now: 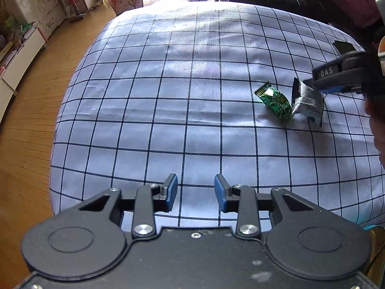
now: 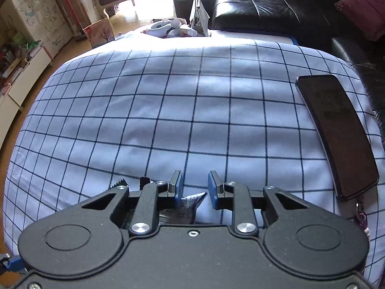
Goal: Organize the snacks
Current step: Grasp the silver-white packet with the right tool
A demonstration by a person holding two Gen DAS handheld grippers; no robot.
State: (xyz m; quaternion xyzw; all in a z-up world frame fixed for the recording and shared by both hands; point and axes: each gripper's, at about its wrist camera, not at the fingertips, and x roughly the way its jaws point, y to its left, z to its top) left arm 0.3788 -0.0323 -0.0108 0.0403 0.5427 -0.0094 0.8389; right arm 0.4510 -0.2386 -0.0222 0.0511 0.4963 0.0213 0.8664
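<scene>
A green snack packet (image 1: 274, 102) lies on the checked tablecloth (image 1: 192, 96), right of centre. Right beside it a silver snack packet (image 1: 308, 102) stands tilted, its lower edge on the cloth and its upper part pinched by my right gripper (image 1: 315, 88). In the right wrist view the silver packet's crimped end (image 2: 191, 201) pokes up between the blue pads of my right gripper (image 2: 194, 180), and a sliver of the green packet (image 2: 121, 183) peeks out on the left. My left gripper (image 1: 196, 187) hovers over the near edge of the cloth, open and holding nothing.
A black phone (image 2: 336, 132) lies along the table's right edge. Behind the table stands a black sofa (image 2: 264, 7) with a pink cushion (image 2: 365, 7). Wooden floor (image 1: 28, 144) and low shelves are on the left. Part of a person (image 1: 376, 125) shows at the right edge.
</scene>
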